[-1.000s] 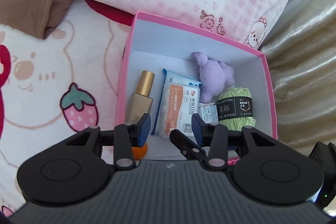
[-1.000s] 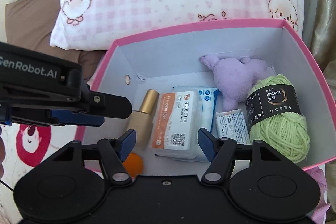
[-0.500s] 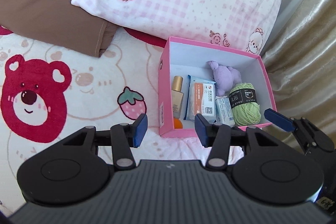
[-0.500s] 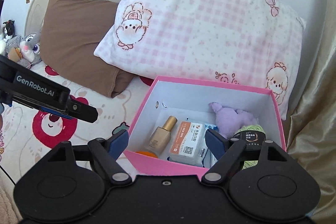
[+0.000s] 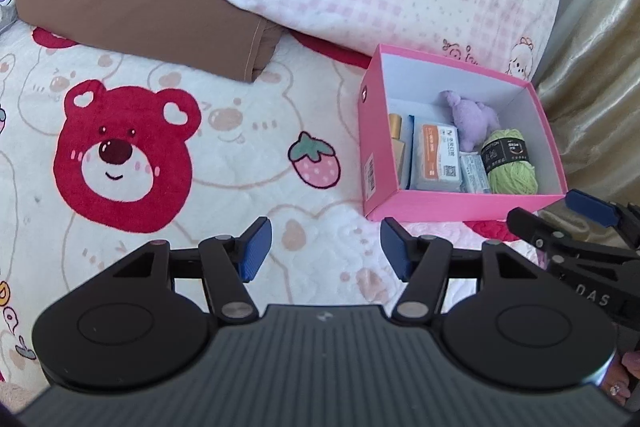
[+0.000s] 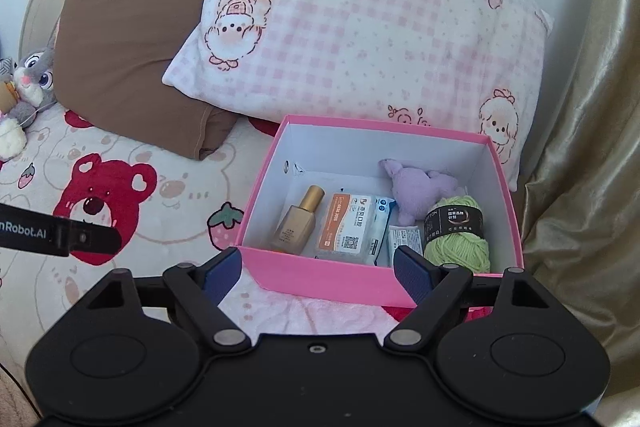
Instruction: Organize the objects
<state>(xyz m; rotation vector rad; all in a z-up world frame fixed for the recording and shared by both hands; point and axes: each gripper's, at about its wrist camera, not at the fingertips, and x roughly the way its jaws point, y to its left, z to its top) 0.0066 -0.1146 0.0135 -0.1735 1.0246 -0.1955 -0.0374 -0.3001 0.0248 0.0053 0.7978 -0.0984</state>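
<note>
A pink box [image 6: 316, 277] [image 5: 448, 206] stands on the bed by the checked pillow. Inside lie a gold-capped bottle [image 6: 298, 221] [image 5: 396, 137], a white and orange packet [image 6: 352, 227] [image 5: 436, 155], a small white packet [image 6: 406, 241], a purple plush [image 6: 420, 189] [image 5: 472, 117] and a green yarn ball [image 6: 458, 235] [image 5: 510, 167]. My left gripper [image 5: 325, 254] hovers over the blanket left of the box, jaws opening, nothing between them. My right gripper [image 6: 318, 275] hangs in front of the box's near wall, jaws opening, holding nothing; one of its fingers [image 5: 588, 207] shows in the left wrist view.
A pink checked pillow [image 6: 360, 39] and a brown pillow [image 6: 128, 59] lie behind the box. A blanket with a red bear print [image 5: 120, 151] covers the bed. A grey plush rabbit [image 6: 34, 79] sits far left. A gold curtain [image 6: 588, 147] hangs to the right.
Both grippers have pulled back and up from inside the box, so it looks smaller and farther. Both sets of jaws stand wider apart. The box's contents have stayed put.
</note>
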